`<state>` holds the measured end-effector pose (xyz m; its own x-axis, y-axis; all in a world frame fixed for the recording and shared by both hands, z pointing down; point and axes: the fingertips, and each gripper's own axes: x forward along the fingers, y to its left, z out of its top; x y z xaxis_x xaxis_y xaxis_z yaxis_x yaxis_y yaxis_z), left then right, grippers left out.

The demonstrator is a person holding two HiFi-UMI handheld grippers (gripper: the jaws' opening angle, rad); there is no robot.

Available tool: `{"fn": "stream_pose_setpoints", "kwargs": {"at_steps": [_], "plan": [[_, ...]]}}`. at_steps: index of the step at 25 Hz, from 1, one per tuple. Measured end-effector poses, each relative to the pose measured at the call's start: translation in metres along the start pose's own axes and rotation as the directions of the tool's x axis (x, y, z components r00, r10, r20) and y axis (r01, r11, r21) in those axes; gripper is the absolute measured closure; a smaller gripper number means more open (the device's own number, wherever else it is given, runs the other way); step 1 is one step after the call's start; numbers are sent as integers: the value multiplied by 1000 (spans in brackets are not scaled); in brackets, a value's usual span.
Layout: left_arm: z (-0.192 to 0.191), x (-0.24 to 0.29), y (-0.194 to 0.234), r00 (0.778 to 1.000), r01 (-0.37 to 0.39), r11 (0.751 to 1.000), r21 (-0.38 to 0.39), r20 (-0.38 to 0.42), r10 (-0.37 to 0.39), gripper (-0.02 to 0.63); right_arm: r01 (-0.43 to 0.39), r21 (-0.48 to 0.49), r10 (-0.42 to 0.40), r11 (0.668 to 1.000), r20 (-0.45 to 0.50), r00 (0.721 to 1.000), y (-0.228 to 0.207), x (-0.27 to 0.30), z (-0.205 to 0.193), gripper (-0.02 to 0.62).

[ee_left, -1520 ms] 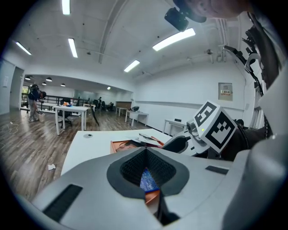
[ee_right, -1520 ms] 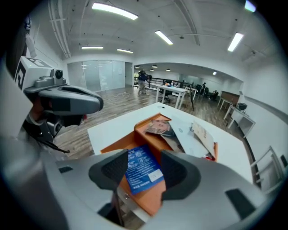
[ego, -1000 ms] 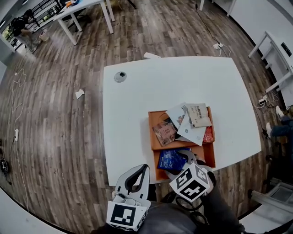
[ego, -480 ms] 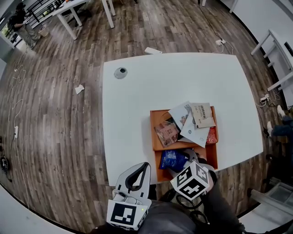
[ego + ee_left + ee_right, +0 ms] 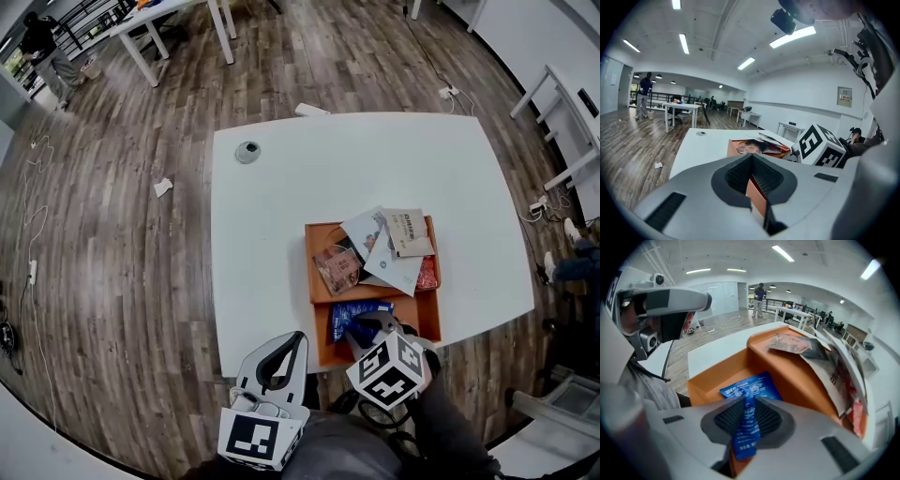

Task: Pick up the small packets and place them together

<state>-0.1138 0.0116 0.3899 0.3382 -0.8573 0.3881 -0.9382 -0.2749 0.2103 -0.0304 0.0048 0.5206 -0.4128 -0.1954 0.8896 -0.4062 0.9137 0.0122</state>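
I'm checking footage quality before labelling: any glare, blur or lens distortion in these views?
Head view: evenly lit, sharp, though the fisheye bows the white table edges. Left gripper view: the ceiling light strips blow out white, corners go dark. Right gripper view: the blue packet stays fairly sharp, the orange tray softens toward the right edge.

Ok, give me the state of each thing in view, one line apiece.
right gripper: shut on the blue packet; its jaws have just been closing.
left gripper: shut, nothing between its jaws.
blue packet: pinched at one end, lying in the near compartment.
other packets: heaped loosely in the far compartment.
orange tray: resting on the white table, by its near edge.
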Motion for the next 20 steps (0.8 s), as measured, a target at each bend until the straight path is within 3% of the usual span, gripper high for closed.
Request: {"fn": "stream_pose_setpoints", "kwargs": {"at_steps": [20], "plan": [[21,-35,-56,995,27,997,76,97,-34,603,93,-67,-78,993,199,977,29,-90,23,531]]}}
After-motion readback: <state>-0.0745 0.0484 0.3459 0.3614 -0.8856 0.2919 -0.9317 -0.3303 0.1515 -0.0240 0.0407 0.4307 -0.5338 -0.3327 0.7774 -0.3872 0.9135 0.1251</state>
